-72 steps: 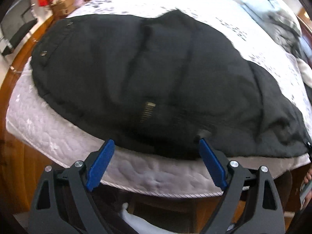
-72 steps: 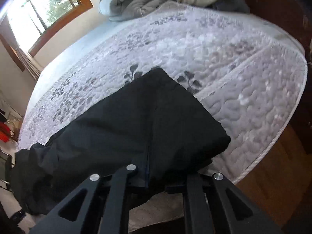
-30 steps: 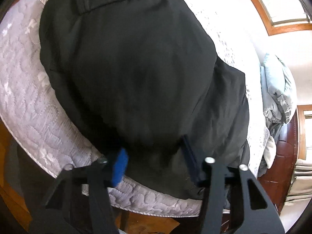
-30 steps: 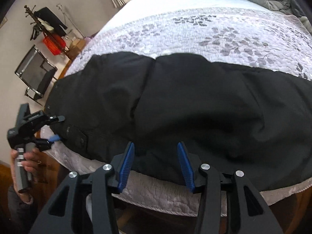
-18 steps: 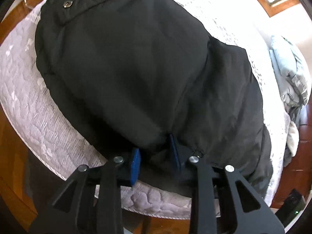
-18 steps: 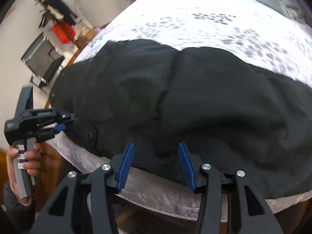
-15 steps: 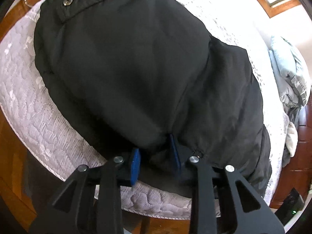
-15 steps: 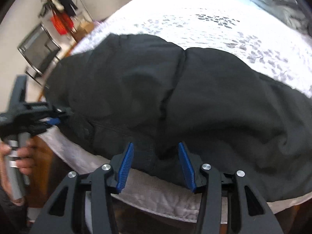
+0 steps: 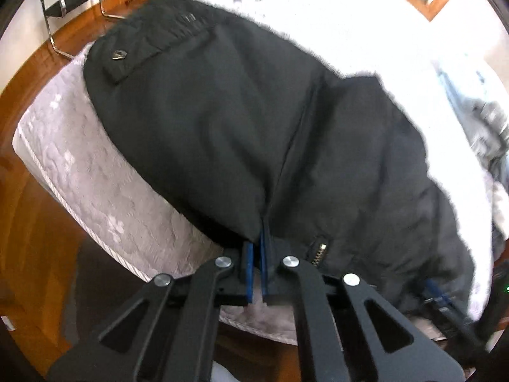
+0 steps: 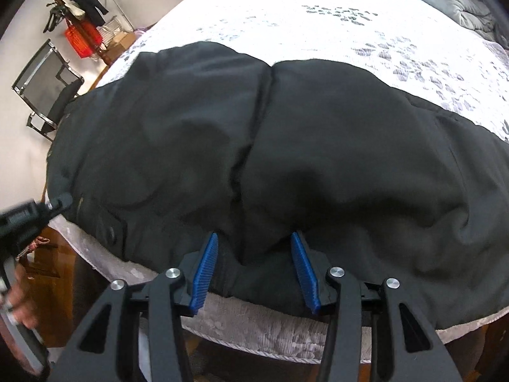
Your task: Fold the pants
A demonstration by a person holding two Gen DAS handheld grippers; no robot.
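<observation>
our left gripper (image 9: 257, 254) pinches the black pants' (image 9: 254, 111) near edge on the bed (image 9: 95, 175); our right gripper (image 10: 254, 270) is spread around a fold.

Pants (image 10: 286, 146) on bed's (image 10: 318, 16) near edge

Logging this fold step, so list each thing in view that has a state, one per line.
Left tool: shut on the pants' near edge.
Right tool: open, pads on either side of the pants' near edge.
Pants: spread flat along the bed edge, not yet folded.
Waistband button: fastened.
Zipper: closed as far as visible.
</observation>
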